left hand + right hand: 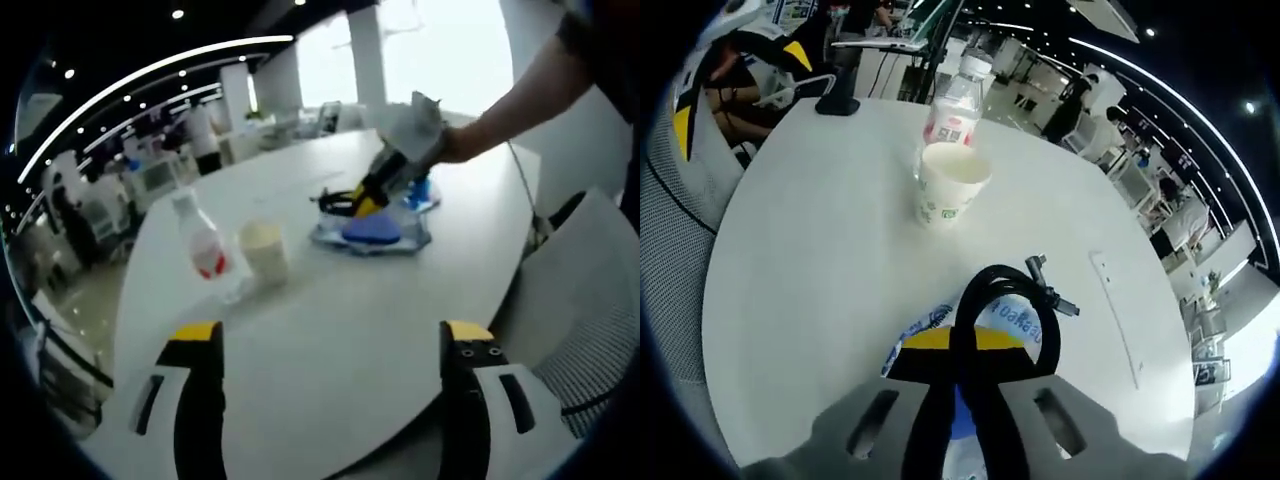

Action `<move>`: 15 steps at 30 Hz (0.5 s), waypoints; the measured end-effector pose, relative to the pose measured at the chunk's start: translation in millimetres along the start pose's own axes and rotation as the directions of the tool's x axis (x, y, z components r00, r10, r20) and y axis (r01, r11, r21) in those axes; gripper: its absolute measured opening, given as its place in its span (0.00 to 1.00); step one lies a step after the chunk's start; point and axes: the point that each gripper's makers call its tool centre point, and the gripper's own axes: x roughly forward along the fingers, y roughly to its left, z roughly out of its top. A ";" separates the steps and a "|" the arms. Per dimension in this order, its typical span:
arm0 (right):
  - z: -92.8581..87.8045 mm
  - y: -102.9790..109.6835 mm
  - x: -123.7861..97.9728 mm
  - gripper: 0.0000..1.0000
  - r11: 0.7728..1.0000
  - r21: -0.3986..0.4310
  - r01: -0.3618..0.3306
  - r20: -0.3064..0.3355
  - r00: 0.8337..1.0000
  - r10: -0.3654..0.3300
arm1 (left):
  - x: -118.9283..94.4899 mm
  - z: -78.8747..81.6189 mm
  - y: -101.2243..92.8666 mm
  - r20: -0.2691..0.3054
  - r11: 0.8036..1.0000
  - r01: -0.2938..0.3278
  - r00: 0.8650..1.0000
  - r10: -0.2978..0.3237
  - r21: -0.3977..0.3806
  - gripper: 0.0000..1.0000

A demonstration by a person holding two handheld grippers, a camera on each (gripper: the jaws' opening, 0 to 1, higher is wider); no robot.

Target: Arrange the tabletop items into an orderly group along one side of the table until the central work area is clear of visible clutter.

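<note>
The right gripper (958,352) is clamped on a coiled black cable (1002,300) above a blue plastic packet (372,232). Beside that packet stand a paper cup (949,184) and a plastic bottle (957,103), touching each other on the white table (330,340). The left gripper (330,345) hovers with jaws spread, holding nothing.

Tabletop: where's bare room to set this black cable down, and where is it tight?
Free: the wide bare stretch of table between the left gripper and the paper cup; also the far side beyond the blue packet. Crowded: bottle and cup stand close together, and the right gripper, shut on the black cable, hangs over the packet.
</note>
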 end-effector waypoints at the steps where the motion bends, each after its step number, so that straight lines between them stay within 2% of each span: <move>1: 1.0 0.1 -1.4 0.02 1.000 -0.002 0.002 0.001 1.000 -0.002 | -0.1 0.1 -0.3 0.000 1.000 0.001 1.000 -0.001 0.001 0.86; 8: 6.5 1.5 -15.0 0.02 1.000 -0.005 0.017 0.009 1.000 -0.017 | -0.1 0.6 -2.0 0.003 1.000 0.008 1.000 -0.008 0.007 0.86; 15: 4.4 1.3 -28.5 0.02 0.999 -0.005 0.032 0.010 0.999 -0.032 | -0.3 1.4 -3.0 0.007 1.000 0.013 1.000 -0.013 0.005 0.86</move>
